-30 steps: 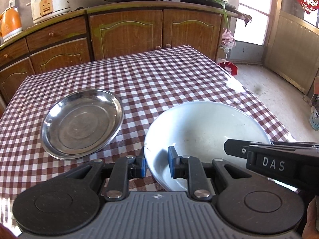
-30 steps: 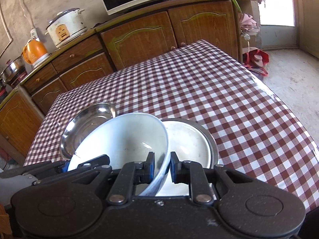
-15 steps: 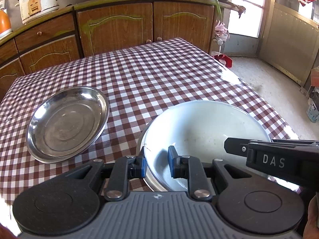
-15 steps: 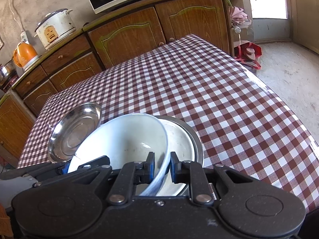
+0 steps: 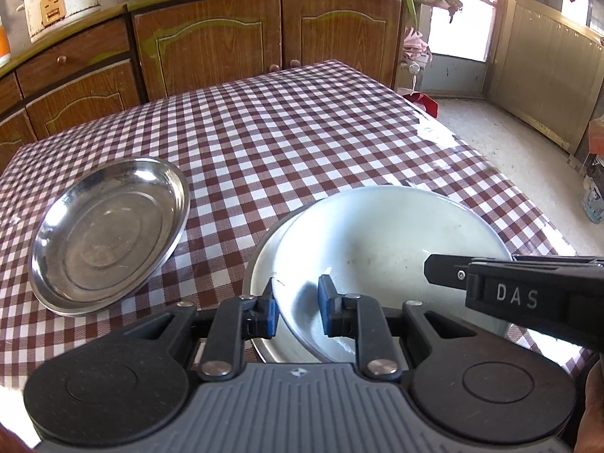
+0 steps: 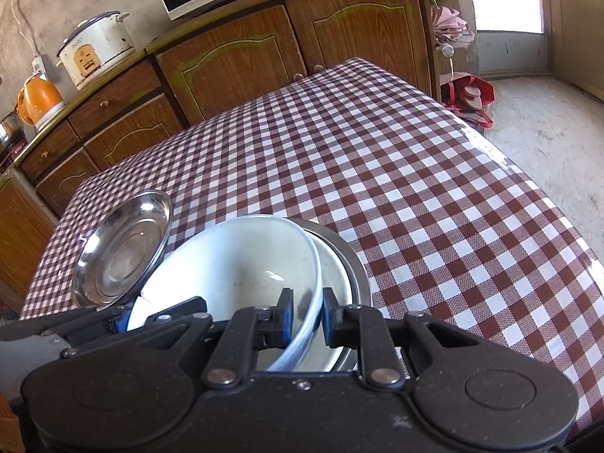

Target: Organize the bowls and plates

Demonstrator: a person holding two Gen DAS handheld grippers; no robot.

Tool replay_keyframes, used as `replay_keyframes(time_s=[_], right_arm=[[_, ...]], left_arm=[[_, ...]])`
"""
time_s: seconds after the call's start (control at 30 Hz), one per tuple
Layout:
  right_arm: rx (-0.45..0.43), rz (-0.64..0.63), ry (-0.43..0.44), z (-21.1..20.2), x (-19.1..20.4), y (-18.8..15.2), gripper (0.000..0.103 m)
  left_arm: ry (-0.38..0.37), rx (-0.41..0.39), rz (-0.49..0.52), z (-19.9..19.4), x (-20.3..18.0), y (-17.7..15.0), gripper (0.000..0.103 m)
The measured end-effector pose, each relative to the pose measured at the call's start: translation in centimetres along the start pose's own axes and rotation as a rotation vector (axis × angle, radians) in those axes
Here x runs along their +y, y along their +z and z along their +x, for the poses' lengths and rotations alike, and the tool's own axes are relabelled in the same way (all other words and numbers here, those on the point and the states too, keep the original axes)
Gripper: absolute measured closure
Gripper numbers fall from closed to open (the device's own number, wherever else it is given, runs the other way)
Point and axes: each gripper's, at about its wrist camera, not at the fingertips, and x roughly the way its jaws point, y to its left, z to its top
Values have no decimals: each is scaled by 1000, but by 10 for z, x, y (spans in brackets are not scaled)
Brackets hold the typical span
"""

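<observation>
- Left hand-held gripper: clenched on the near-left rim of the white bowl, one blue pad outside the wall, the other inside. It points forward and steeply down toward the counter.
- Right hand-held gripper: clenched on the bowl's right rim, which passes between its two pads. It too angles down; in the left wrist view its black body enters from the right edge, lying across the bowl's right side.
- The two hand-held grippers grasp opposite sides of the same bowl, facing roughly the same way.
- White bowl: tilted, its left side higher in the right wrist view, and sitting within the outline of a steel basin directly beneath it. Whether the bowl's base touches the basin cannot be told.
- Steel basin: rests on the checked cloth at the near edge of the counter, its rim showing around the bowl's left and right sides.
- Steel plate: lies empty on the cloth to the left of the basin, just beside it, apart from both hand-held grippers.
- A sliver of a hand shows at the lower right corner of the left wrist view.
</observation>
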Motion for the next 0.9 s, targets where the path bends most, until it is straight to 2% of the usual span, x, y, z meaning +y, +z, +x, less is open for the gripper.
replay_keyframes(time_s=[0.5, 0.67, 0.9], right_arm=[[9, -21, -3, 9, -1, 0, 82], [14, -28, 2, 9, 0, 0, 74], [38, -5, 23, 7, -3, 1, 72]], left_arm=[[-12, -9, -10, 7, 0, -1, 78], [-24, -1, -27, 6, 1, -1, 74], [-35, 7, -44, 4, 3, -3, 73]])
